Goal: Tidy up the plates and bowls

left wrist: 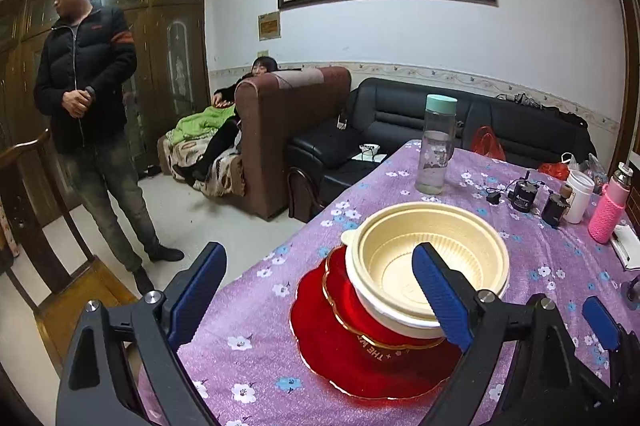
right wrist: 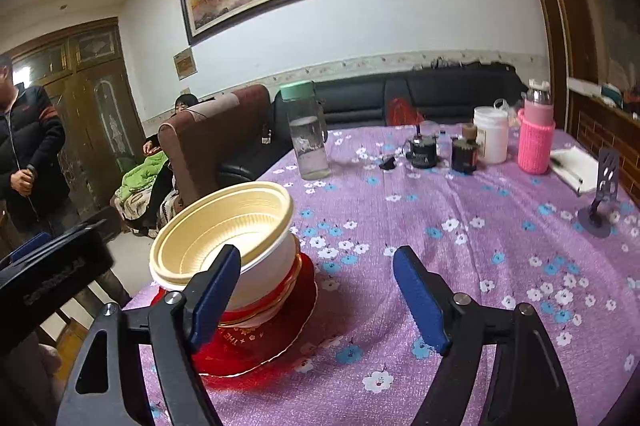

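With cream bowls (left wrist: 428, 258) nested on red plates (left wrist: 360, 358) near the tabletop's left edge, both claws, left gripper (left wrist: 320, 298) and right gripper (right wrist: 316, 298), gape empty; judgement: square the tilted stack gently.

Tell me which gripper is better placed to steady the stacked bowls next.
Probably the left gripper: it is open and the bowls on the red plates sit almost between its fingers. The right gripper, also open, faces bare tablecloth beside the stack.

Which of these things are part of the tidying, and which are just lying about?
Job: cream bowls, red plates, stacked.

Lying about: water bottle, pink flask, white jar, black cups, notepad.
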The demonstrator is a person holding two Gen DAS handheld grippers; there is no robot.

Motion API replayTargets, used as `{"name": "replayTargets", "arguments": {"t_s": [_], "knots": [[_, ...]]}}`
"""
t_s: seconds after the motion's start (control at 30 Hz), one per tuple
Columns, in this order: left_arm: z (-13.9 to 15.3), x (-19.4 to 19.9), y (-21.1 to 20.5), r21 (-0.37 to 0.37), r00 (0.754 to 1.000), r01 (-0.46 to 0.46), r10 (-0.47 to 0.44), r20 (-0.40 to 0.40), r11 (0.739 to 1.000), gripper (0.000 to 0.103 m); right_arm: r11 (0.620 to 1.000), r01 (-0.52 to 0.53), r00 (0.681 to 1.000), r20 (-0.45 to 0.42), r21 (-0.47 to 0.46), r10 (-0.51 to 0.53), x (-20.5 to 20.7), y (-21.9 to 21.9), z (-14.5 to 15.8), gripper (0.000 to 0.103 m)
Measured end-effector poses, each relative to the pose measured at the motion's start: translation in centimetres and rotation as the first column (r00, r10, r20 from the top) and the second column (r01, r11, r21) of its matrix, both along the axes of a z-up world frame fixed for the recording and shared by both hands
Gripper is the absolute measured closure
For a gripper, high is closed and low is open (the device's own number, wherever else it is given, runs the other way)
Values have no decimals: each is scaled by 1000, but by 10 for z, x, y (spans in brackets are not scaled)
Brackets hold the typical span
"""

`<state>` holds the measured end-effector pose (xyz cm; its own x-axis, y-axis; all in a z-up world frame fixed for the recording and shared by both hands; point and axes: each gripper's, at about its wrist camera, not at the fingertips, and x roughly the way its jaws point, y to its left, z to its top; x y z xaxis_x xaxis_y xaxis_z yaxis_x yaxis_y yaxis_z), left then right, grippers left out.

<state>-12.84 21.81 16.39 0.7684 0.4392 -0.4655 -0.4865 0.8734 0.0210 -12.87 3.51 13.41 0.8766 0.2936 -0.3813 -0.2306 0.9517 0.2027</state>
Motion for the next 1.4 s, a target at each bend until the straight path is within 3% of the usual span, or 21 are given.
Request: {"name": "replayTargets", "arguments": {"t_s": [0.4, 0.97, 1.4], "knots": [[5, -18, 6, -45, 998, 11, -8, 56, 999, 9, 999, 5, 997, 71, -44, -2, -18, 14, 5, 12], [8, -39, 25, -92, 994, 5, 6, 111, 996, 8, 994, -16, 994, 108, -110, 28, -30, 39, 7, 11], [-5, -44, 50, -163, 998, 3, 8, 67, 987, 7, 986, -61, 997, 43, -156, 68, -27, 62, -5, 10]]}}
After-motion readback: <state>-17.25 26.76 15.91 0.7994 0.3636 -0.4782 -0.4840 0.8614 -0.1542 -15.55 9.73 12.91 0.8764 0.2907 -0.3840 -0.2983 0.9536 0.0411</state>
